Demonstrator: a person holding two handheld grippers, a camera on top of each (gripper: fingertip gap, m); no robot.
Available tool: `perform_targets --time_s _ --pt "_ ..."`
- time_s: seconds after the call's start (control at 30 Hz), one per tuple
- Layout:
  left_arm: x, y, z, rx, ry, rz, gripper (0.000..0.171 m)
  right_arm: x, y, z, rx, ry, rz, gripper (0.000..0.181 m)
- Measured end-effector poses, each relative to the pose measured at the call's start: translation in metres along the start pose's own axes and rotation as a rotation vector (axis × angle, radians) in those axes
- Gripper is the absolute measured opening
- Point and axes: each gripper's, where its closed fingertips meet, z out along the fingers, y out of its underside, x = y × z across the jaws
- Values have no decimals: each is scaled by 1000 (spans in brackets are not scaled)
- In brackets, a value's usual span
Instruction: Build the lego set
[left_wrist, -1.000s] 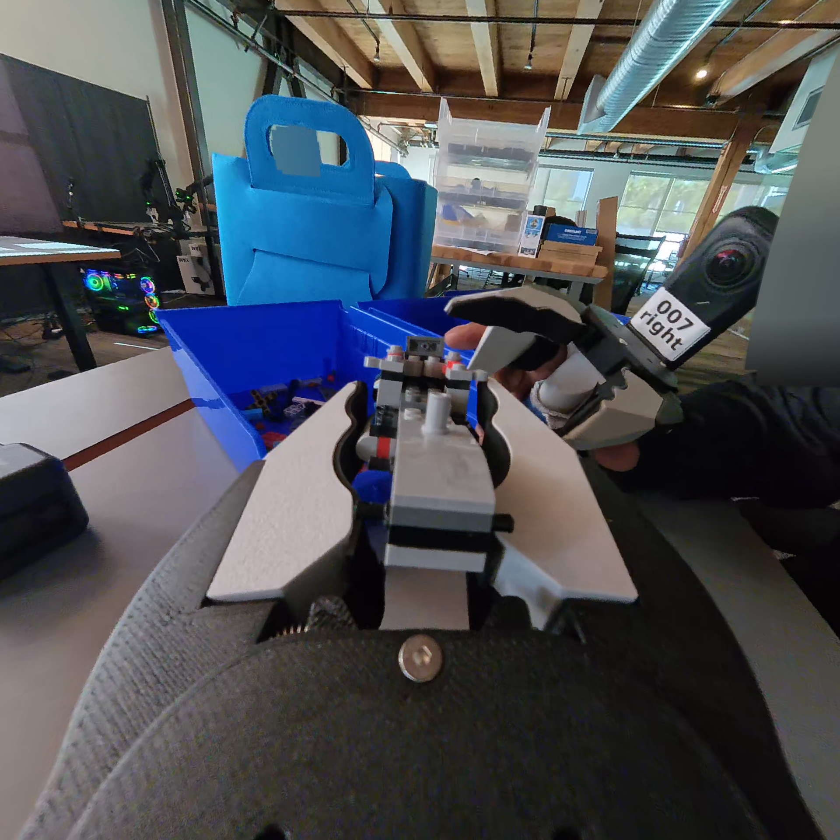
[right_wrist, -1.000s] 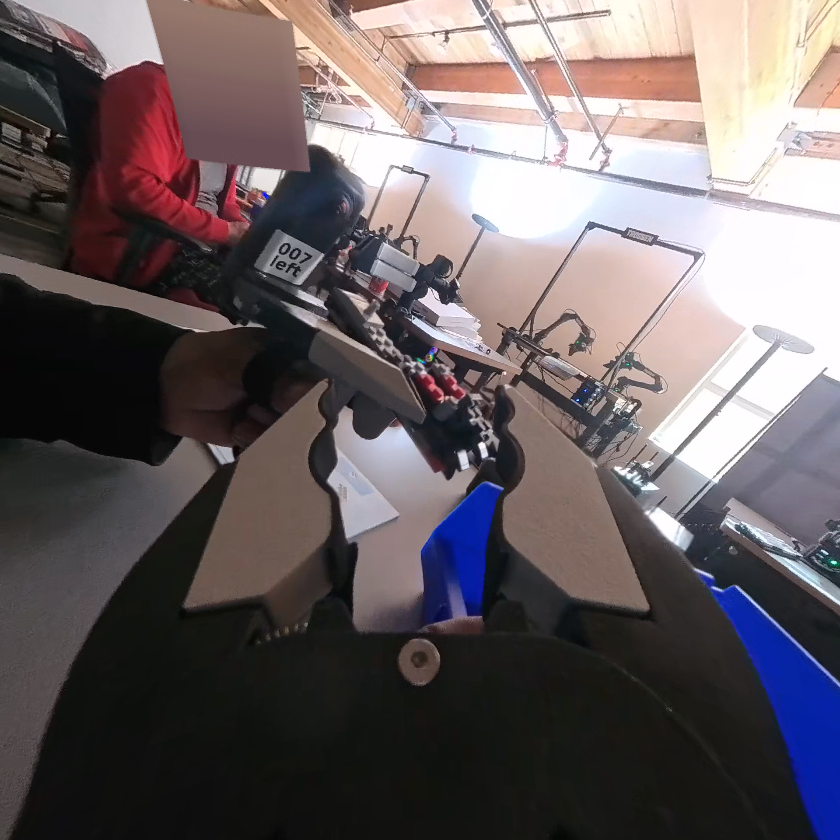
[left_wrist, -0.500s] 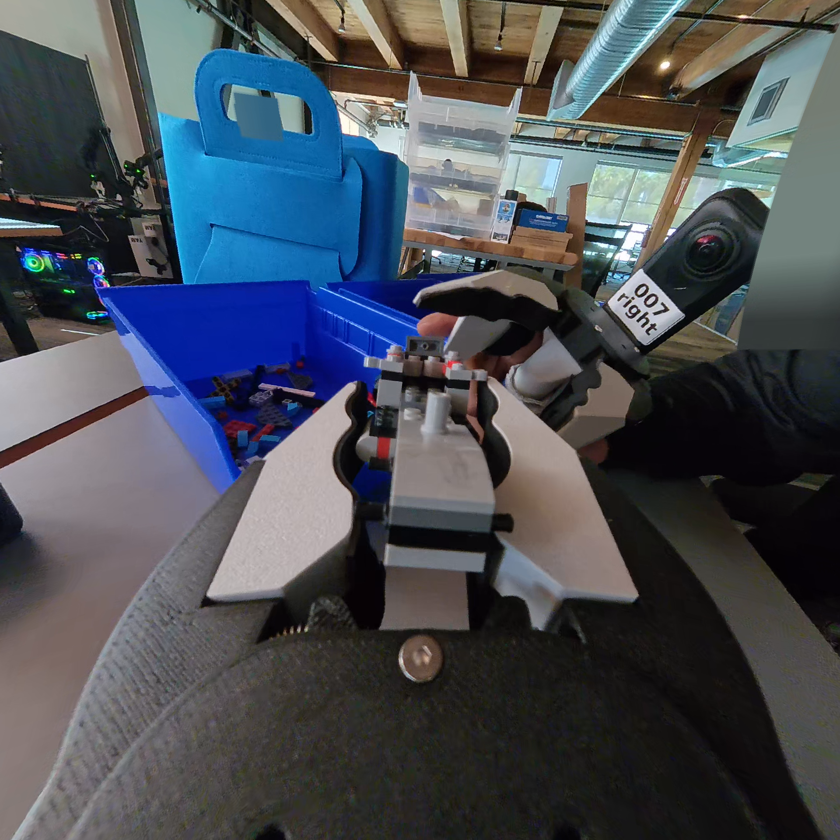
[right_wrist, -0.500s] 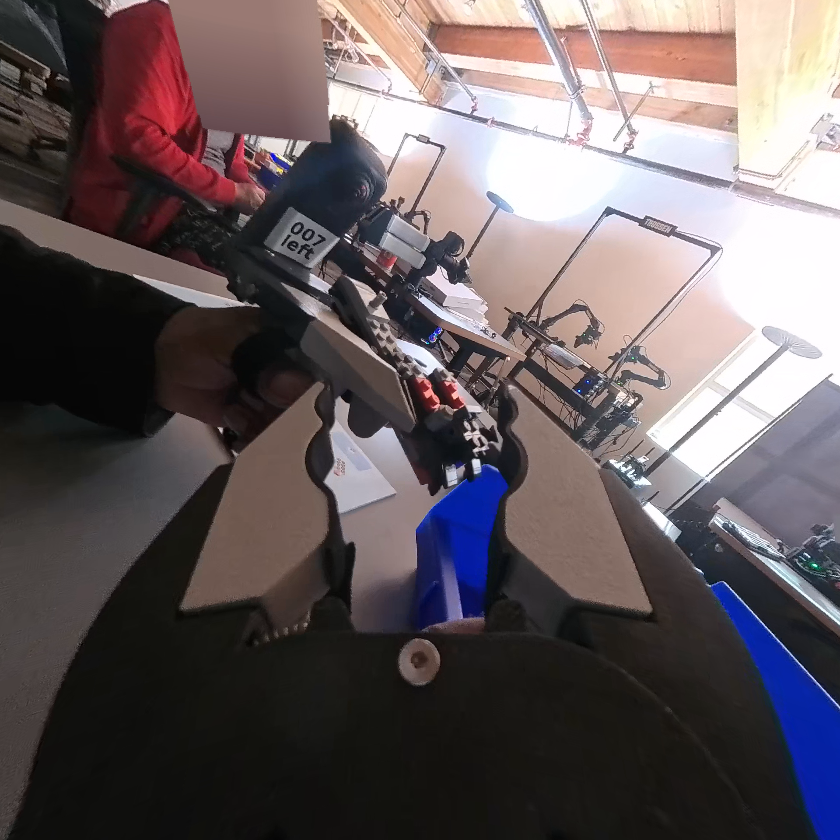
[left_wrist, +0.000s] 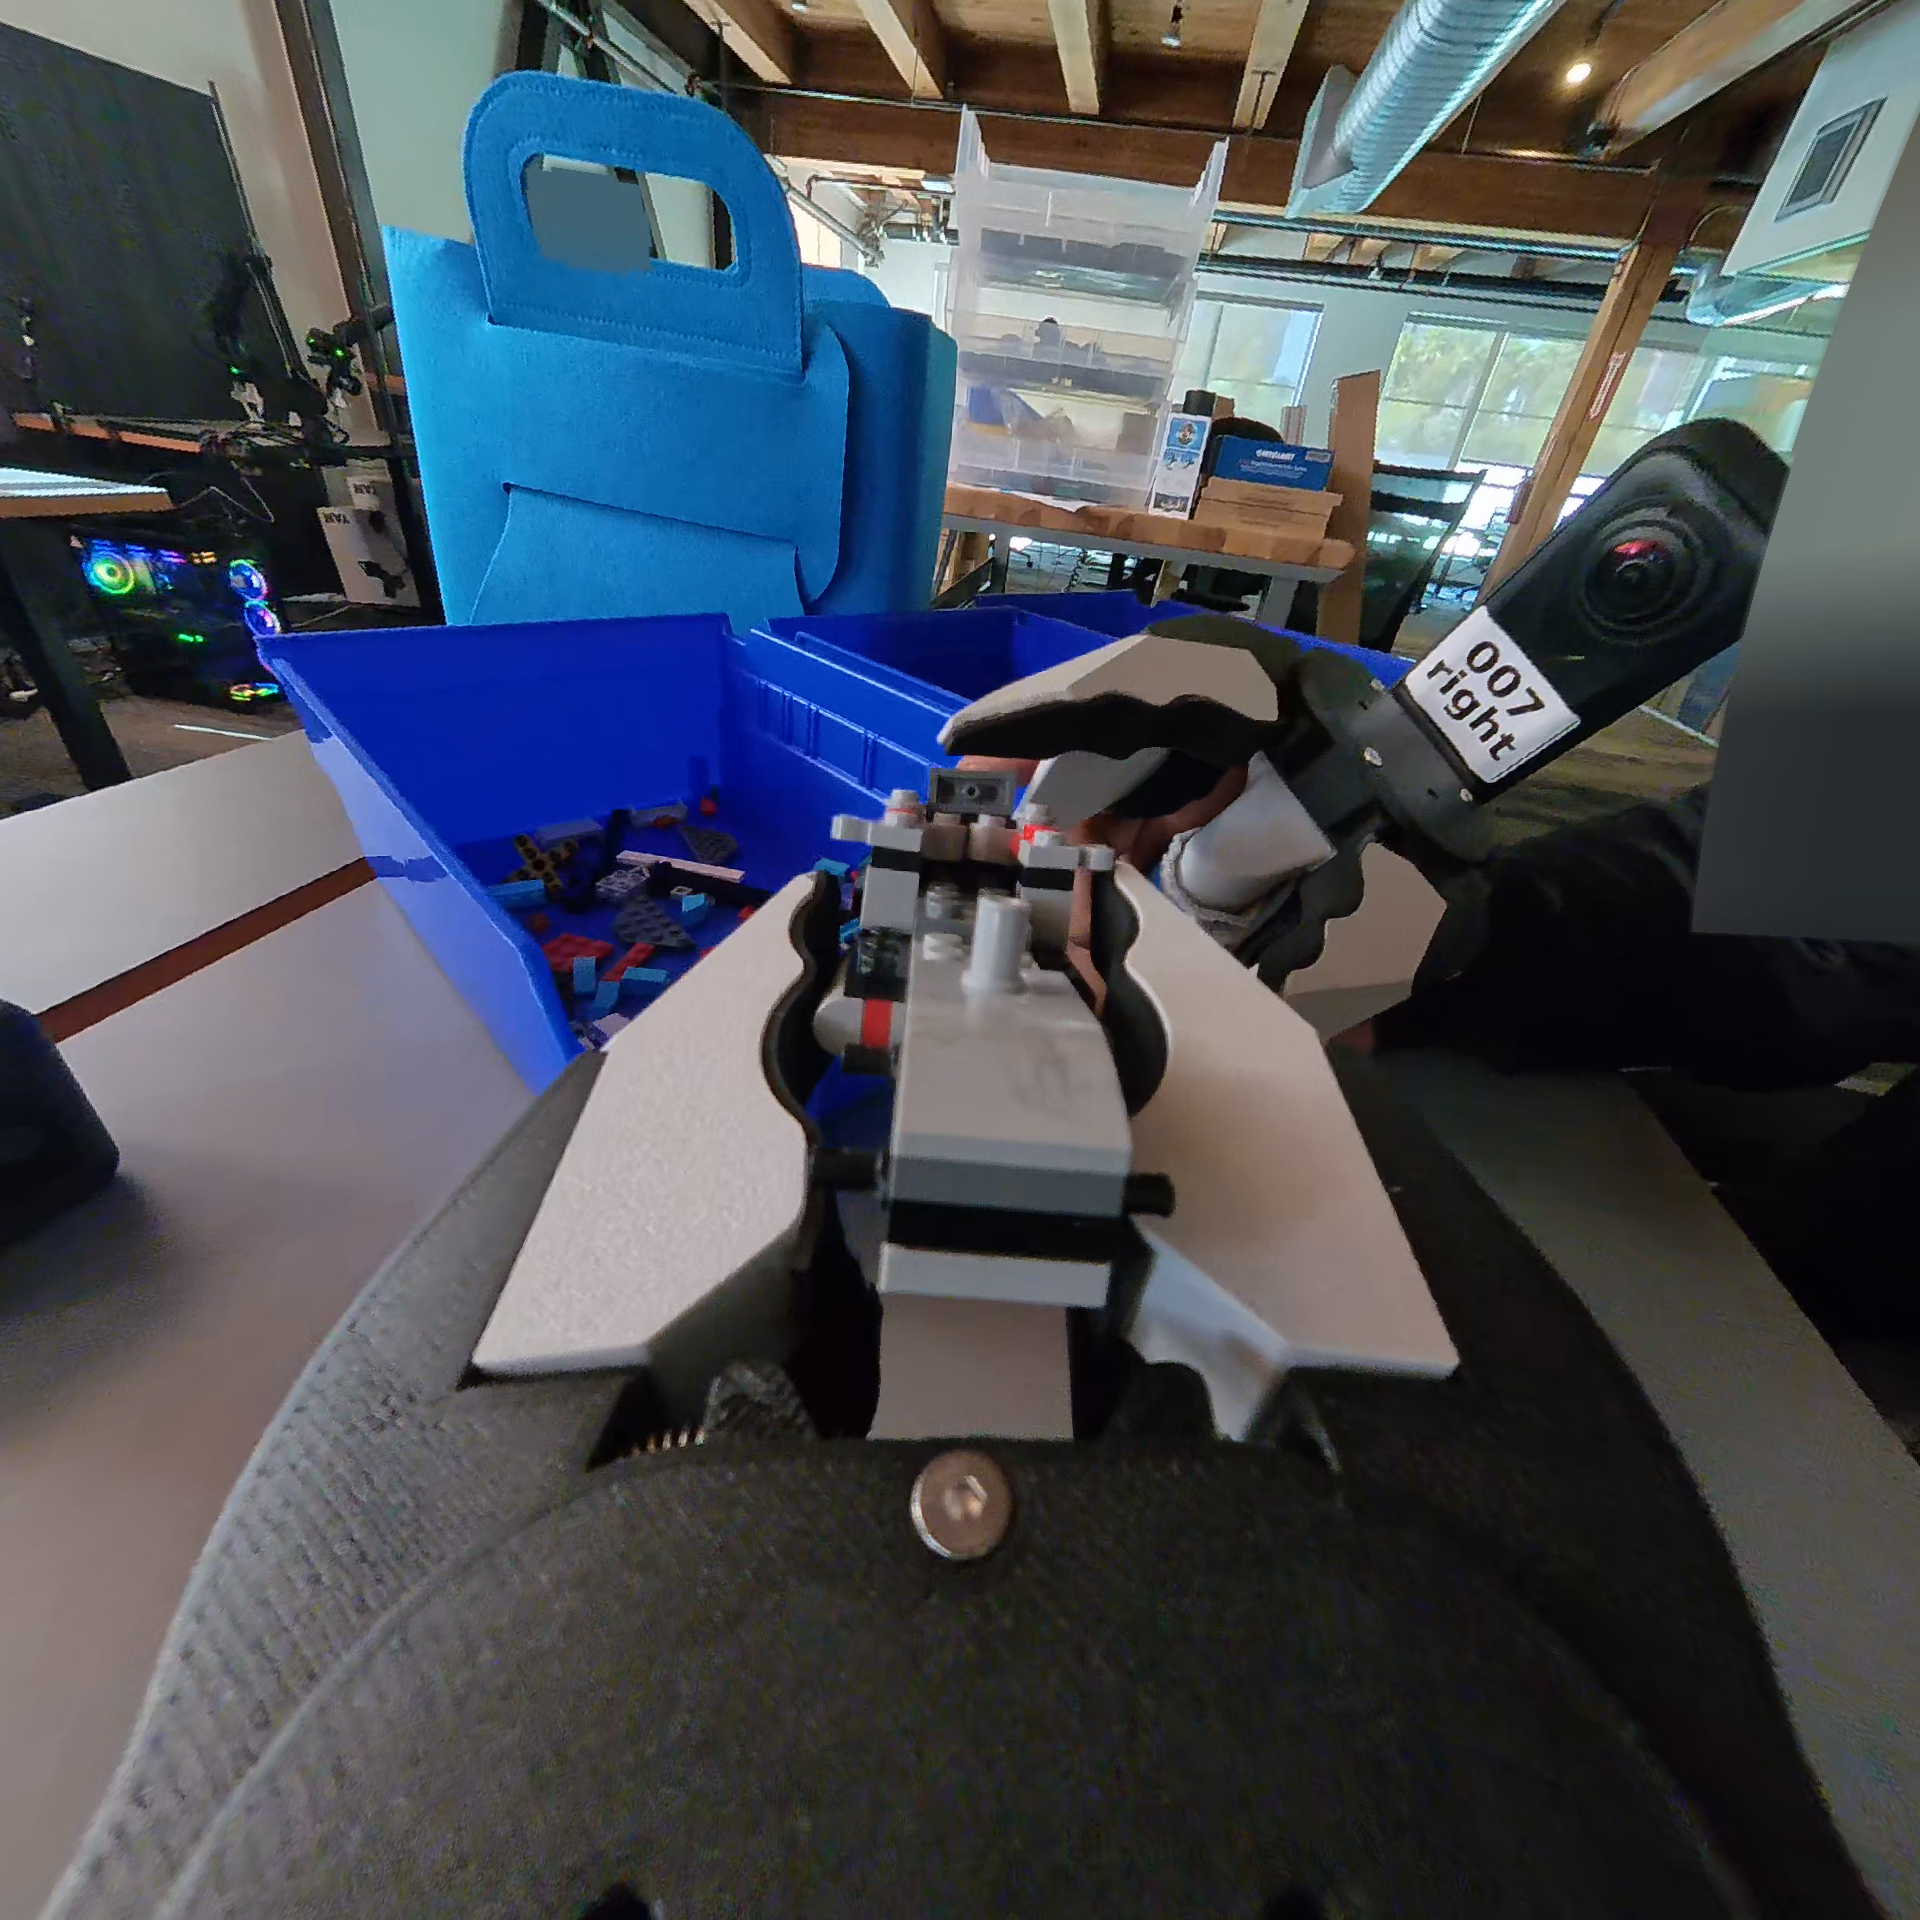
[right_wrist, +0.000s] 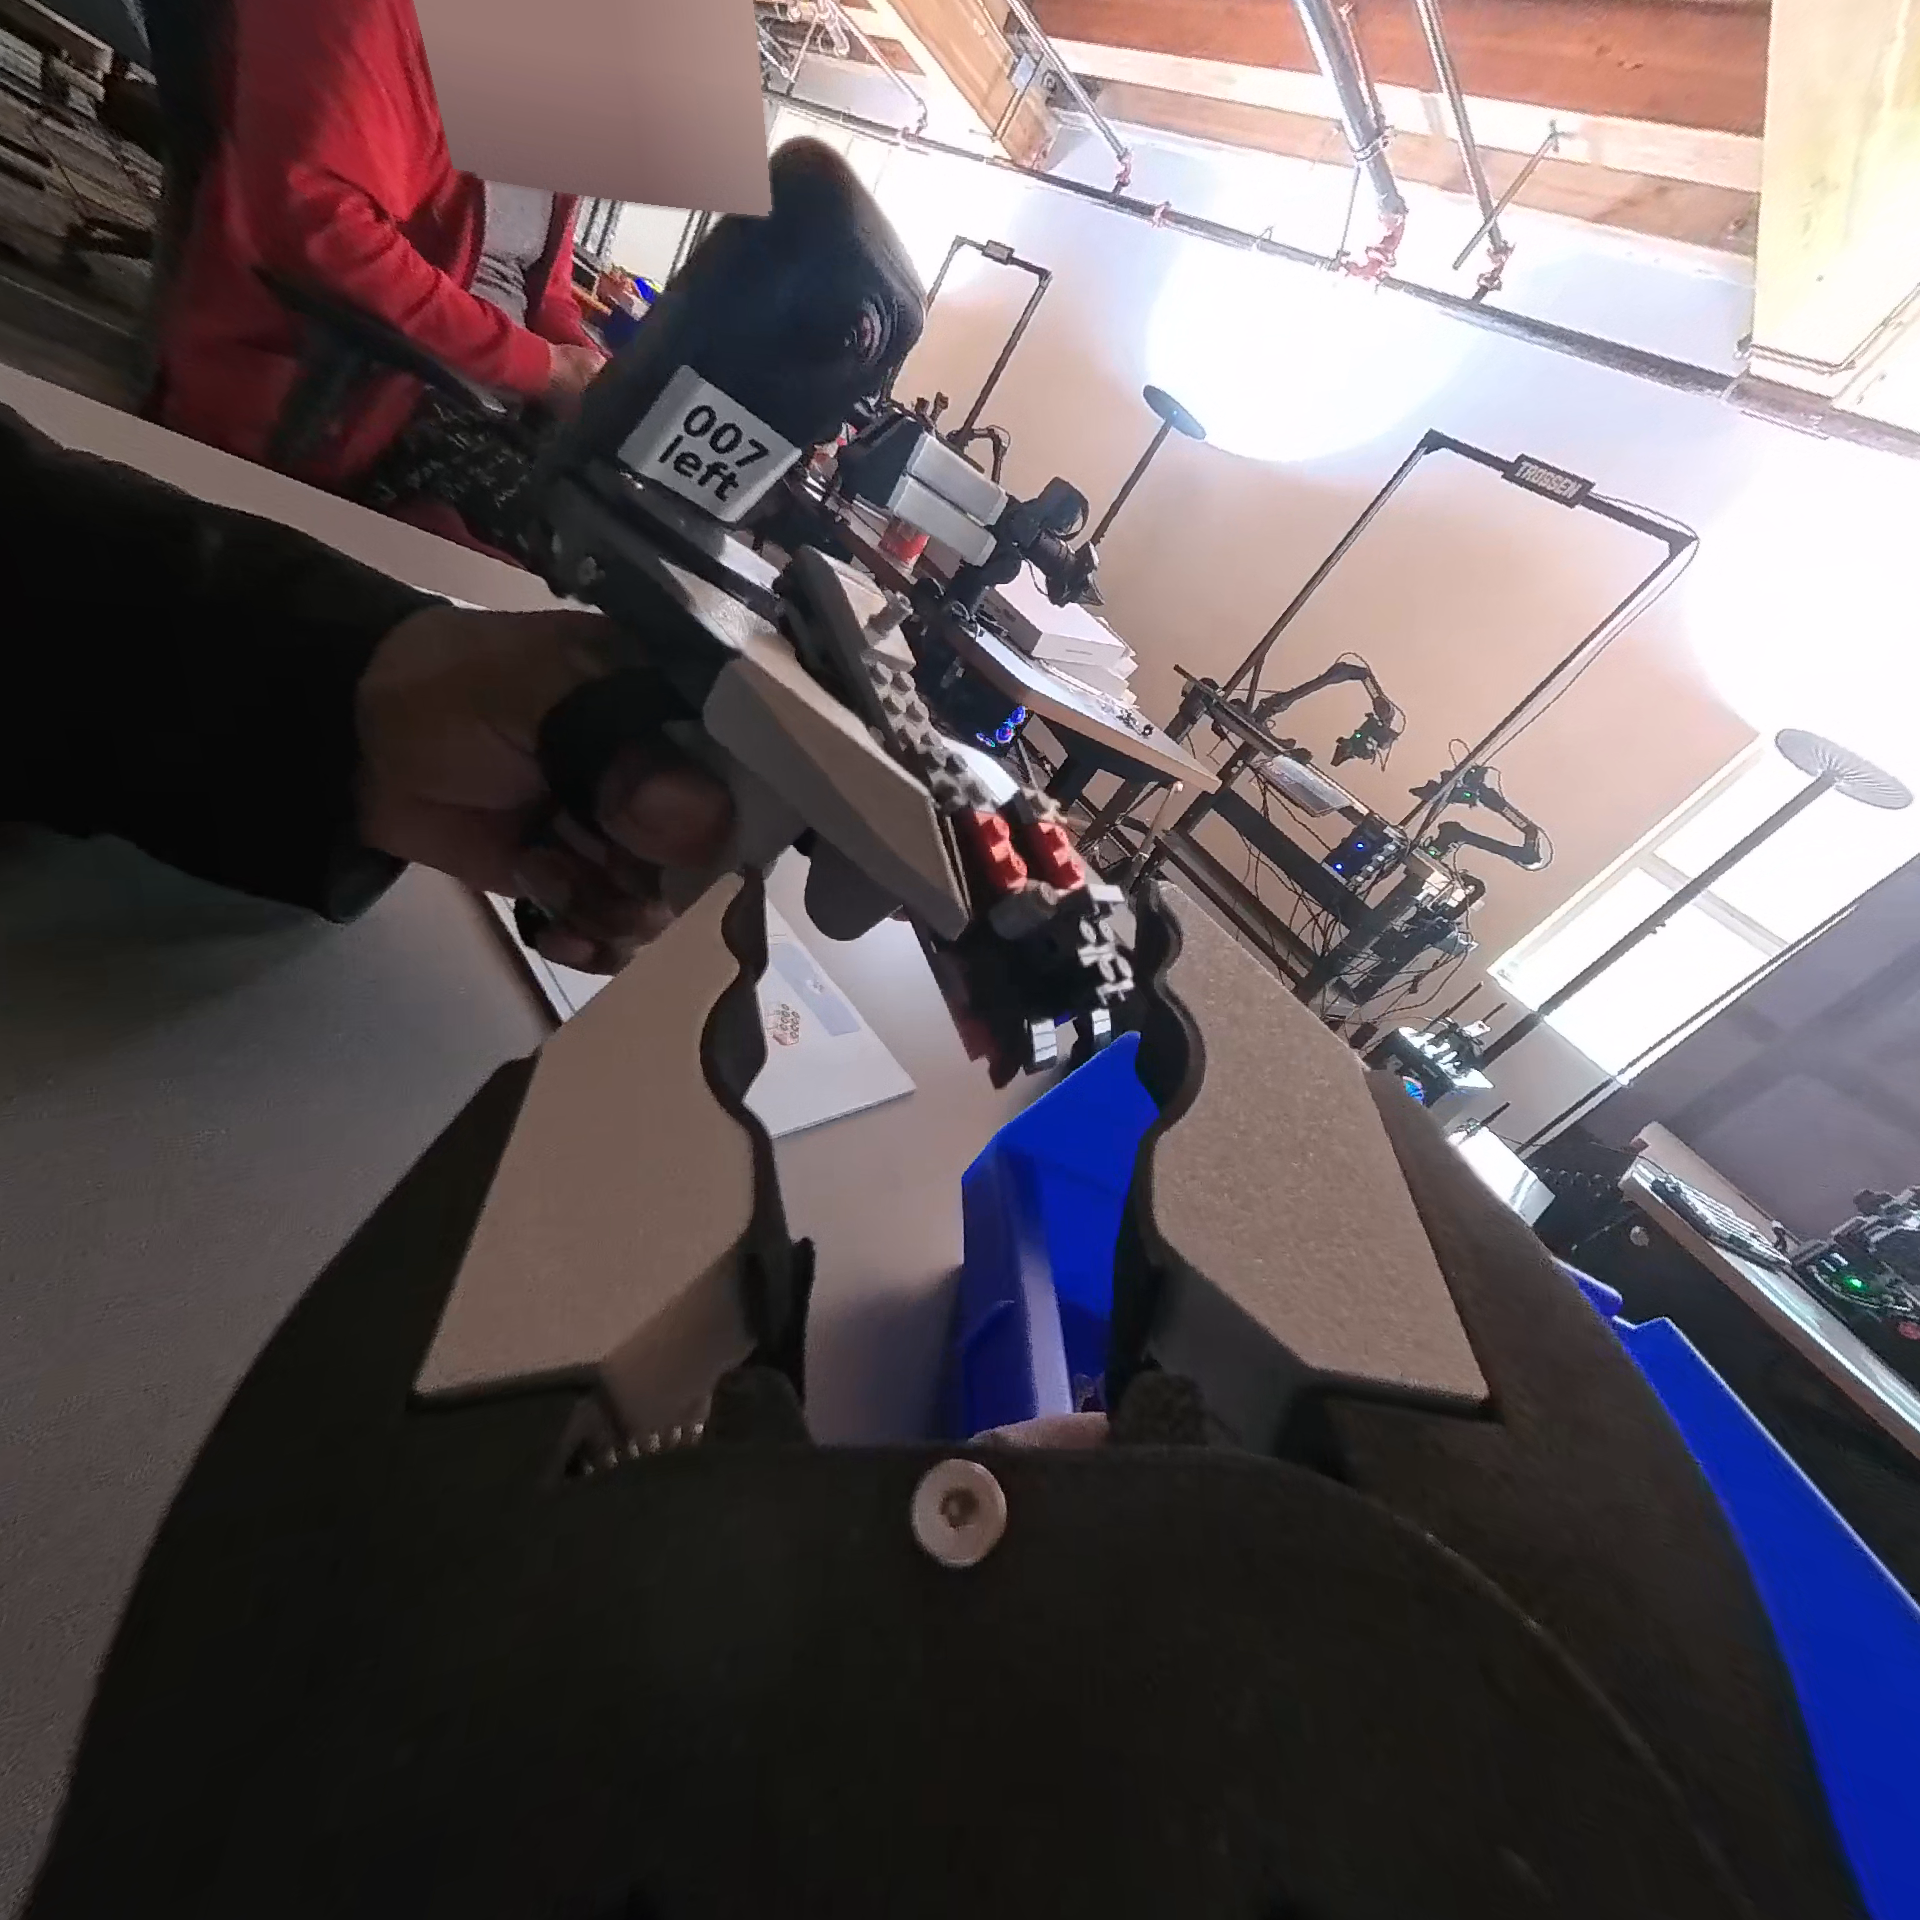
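Lego model (left_wrist: 977, 997) clamped in left tongs (left_wrist: 966, 914), right tongs (right_wrist: 951, 925) parted, empty, white labels on both, blue bin (left_wrist: 540, 748) behind.

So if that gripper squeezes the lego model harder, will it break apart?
Possibly. The lego model is many small bricks stacked together, so a hard squeeze from the left gripper could pop some loose. Its thin front pieces stick out unsupported and look likeliest to snap off. The long grey body looks stiff, so it probably won't bend.
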Motion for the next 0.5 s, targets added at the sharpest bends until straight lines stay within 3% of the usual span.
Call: perform_targets --time_s 0.5 --pt "-3 5 1 -42 -19 14 49 -6 8 3 -36 -16 -43 72"
